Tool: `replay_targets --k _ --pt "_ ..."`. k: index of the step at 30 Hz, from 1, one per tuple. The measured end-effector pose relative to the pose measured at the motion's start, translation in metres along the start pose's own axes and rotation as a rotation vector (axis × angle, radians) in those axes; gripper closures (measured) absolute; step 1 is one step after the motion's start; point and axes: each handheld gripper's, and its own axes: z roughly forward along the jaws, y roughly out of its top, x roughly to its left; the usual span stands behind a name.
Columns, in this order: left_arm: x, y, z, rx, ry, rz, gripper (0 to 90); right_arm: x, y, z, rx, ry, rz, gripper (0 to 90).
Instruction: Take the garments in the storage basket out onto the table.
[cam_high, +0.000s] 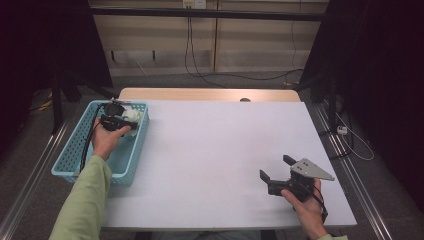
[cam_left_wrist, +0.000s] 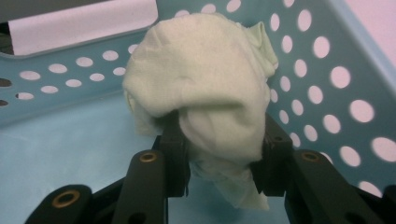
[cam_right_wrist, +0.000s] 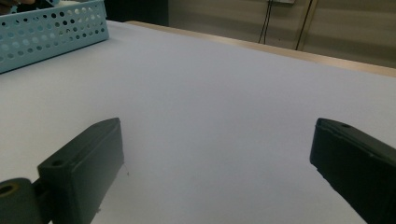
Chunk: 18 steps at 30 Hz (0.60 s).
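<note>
A crumpled pale cream cloth (cam_left_wrist: 205, 88) lies bunched in the far right corner of the light blue perforated basket (cam_left_wrist: 322, 84). My left gripper (cam_left_wrist: 224, 154) is shut on the cloth's lower part, both pads pressing into the fabric. From the high view the left gripper (cam_high: 118, 121) reaches into the basket (cam_high: 75, 150) at the table's left, with the cloth (cam_high: 134, 116) just beyond it. My right gripper (cam_high: 276, 167) rests low over the white table near its front right, jaws wide apart. In the right gripper view the right gripper (cam_right_wrist: 217, 158) holds nothing between its jaws.
The white tabletop (cam_high: 220, 150) stretches between the two hands. The basket (cam_right_wrist: 51, 32) stands at the far left in the right gripper view. A wooden strip (cam_high: 210, 94) edges the table's far side, with cables on the floor behind.
</note>
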Motion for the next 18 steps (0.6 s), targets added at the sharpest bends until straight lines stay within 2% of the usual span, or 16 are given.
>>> replay_targets --k 9,12,16,18 --pt "0.002 -0.001 -0.016 -0.045 0.006 -0.018 62.5 0.000 0.000 0.000 -0.001 0.002 -0.002 2.4" --pt "0.003 -0.002 -0.020 -0.056 0.000 -0.018 62.5 0.000 0.000 0.000 -0.001 0.002 -0.001 2.4" --pt "0.003 -0.004 -0.025 -0.083 0.018 -0.021 62.5 0.000 0.000 0.000 -0.001 0.002 -0.001 2.3" --pt "0.003 -0.005 -0.027 -0.084 0.012 -0.018 62.5 0.000 0.000 0.000 0.000 0.001 -0.002 2.3"
